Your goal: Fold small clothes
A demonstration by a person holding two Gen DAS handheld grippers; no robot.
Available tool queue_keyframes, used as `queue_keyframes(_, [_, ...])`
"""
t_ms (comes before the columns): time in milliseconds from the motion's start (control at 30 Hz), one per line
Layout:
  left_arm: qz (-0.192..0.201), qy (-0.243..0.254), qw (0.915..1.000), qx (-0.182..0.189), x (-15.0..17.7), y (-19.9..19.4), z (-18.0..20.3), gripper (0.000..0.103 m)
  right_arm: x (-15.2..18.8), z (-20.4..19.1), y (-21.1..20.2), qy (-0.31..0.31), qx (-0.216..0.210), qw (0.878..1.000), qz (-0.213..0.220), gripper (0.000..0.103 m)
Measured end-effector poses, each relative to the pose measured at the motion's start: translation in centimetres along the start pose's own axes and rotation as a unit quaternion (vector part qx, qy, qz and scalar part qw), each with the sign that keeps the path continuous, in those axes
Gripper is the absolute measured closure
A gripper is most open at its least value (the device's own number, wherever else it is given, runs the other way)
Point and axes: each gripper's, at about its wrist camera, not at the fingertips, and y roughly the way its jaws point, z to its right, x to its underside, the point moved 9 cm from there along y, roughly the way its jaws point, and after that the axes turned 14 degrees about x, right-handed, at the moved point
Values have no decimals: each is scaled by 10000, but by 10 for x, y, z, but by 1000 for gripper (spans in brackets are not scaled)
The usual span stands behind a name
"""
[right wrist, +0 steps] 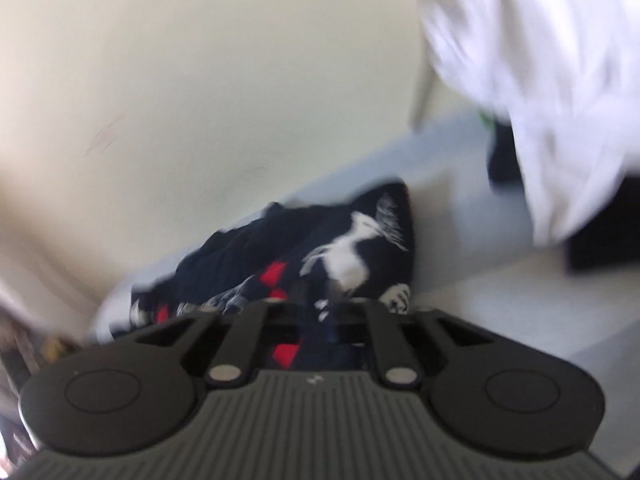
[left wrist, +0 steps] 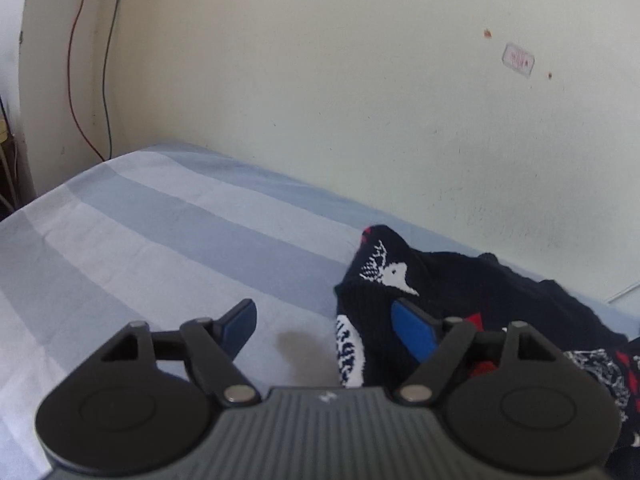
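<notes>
A dark navy knit garment (left wrist: 460,284) with white and red patterns lies crumpled on the blue striped bed sheet (left wrist: 160,232), close to the wall. My left gripper (left wrist: 326,328) is open just above the sheet. Its right finger (left wrist: 412,332) overlaps the garment's left edge and its left finger (left wrist: 240,324) is over bare sheet. In the blurred right wrist view, the same garment (right wrist: 320,240) fills the space right in front of my right gripper (right wrist: 320,296). Its jaws stand close together, and the fingertips blend into the dark fabric, so any grip is unclear.
A pale wall (left wrist: 320,100) runs along the bed's far side. Red and green wires (left wrist: 92,80) hang at the bed's left corner. A white cloth (right wrist: 540,100) hangs at the upper right of the right wrist view, with a dark object (right wrist: 600,248) below it.
</notes>
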Motion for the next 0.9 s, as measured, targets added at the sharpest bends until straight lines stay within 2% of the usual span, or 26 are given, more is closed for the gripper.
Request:
queue_keyframes(33, [67,-126,9998,120,-4,-14,0,27,4,-7,-23,-154,-256,9995,93,76])
queue_keyframes(100, [372,-228,9969,651,-15,-55,6,27,12,-14,-76,-312,-743,9962,332,76])
queue_keyframes(133, [518,-126,9947,882,-20,-81,11,26,14,-13,-102,-370,-936,9937,491,76])
queue_keyframes(200, [789,320,9904,1093,-25,-138,17,24,17,-8,-155,-475,-1262,9873,846,74])
queue_keyframes(300, [961,1121,9848,913,-21,-219,19,21,4,11,-227,-618,-1340,9790,1406,68])
queue_keyframes(367, [880,1549,9818,658,-11,-266,13,21,0,28,-263,-796,-1168,9755,1686,65])
queue_keyframes(433, [721,1815,9805,235,3,-304,4,21,6,37,-287,-1069,-917,9744,1753,64])
queue_keyframes(500, [517,1951,9794,-105,19,-333,-7,21,20,44,-293,-1330,-640,9771,1531,63])
queue_keyframes(600, [188,1937,9804,-300,52,-348,-13,21,68,44,-255,-1516,-652,9834,760,63])
queue_keyframes(667, [-154,1766,9840,-163,84,-335,-12,23,116,46,-217,-1612,-755,9840,108,63])
queue_keyframes(767, [-846,1509,9848,141,136,-299,-6,34,173,39,-186,-1807,-965,9762,-708,63])
queue_keyframes(833, [-1242,1448,9816,84,163,-277,-5,48,194,33,-180,-1798,-1154,9717,-1007,63])
queue_keyframes(900, [-1539,1244,9802,18,181,-265,-13,56,205,26,-175,-1852,-1208,9687,-1131,63])
